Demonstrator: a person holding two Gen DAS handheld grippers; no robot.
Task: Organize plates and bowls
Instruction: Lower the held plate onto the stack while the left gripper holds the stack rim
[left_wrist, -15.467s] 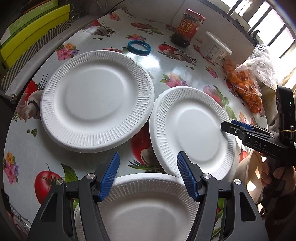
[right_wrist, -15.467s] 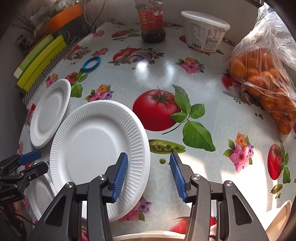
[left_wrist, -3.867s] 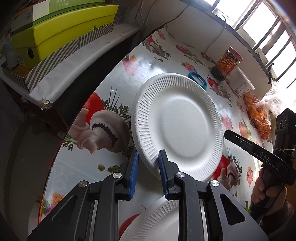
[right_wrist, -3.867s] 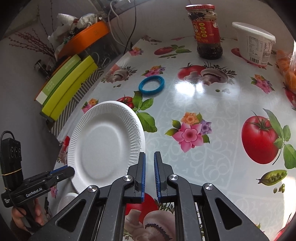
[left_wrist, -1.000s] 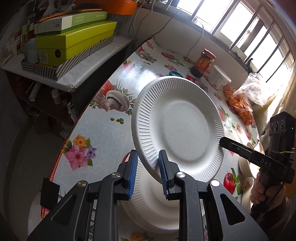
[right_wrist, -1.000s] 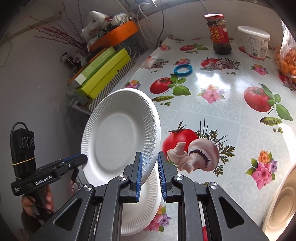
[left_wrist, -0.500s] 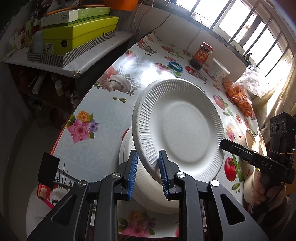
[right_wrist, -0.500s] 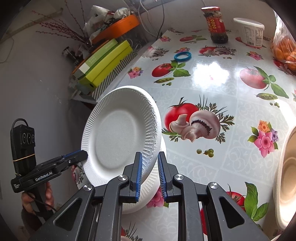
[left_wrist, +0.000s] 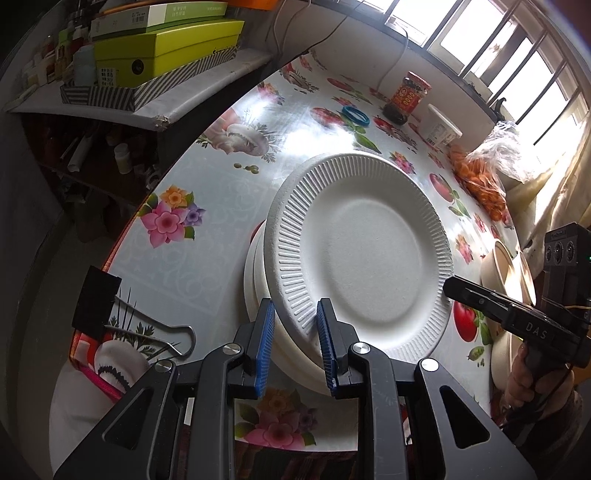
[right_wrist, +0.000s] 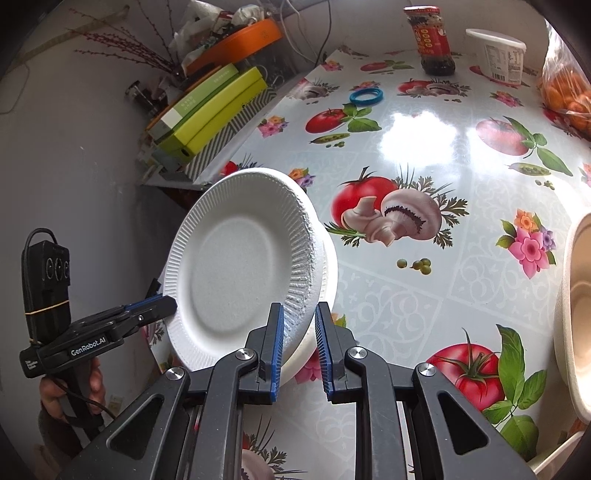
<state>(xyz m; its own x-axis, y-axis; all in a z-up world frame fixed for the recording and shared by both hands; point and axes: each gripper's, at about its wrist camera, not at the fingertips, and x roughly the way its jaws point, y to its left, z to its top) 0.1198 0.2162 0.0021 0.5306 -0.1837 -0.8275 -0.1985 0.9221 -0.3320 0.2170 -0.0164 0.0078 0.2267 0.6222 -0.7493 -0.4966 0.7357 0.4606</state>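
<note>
**A:** White foam, ribbed rim: where does that plate (left_wrist: 373, 258) sit?

**B:** Tilted above the plate stack (left_wrist: 258, 295) at the near edge of the table (left_wrist: 221, 177), which wears a glossy cloth printed with tomatoes, mushrooms and flowers. Its low edge lies just over the stack; whether it touches I cannot tell.

**A:** And the tongs?

**B:** Both clenched on it. The left gripper (left_wrist: 295, 332) pinches the near rim between its blue pads. The right gripper (right_wrist: 299, 339) pinches the rim on the opposite side.

**A:** Bowls?

**B:** Beige bowls (left_wrist: 506, 269) lie nested on the far right of the left wrist view, behind the right gripper's handle, well apart from the stack.

**A:** Anything else on the cloth?

**B:** A blue ring (right_wrist: 365, 95), a sauce jar (right_wrist: 432, 40) and a white tub (right_wrist: 496, 55) at the far end, beside a bag of orange fruit (left_wrist: 480, 177). A black binder clip (left_wrist: 99, 306) grips the cloth's edge near the stack
</note>
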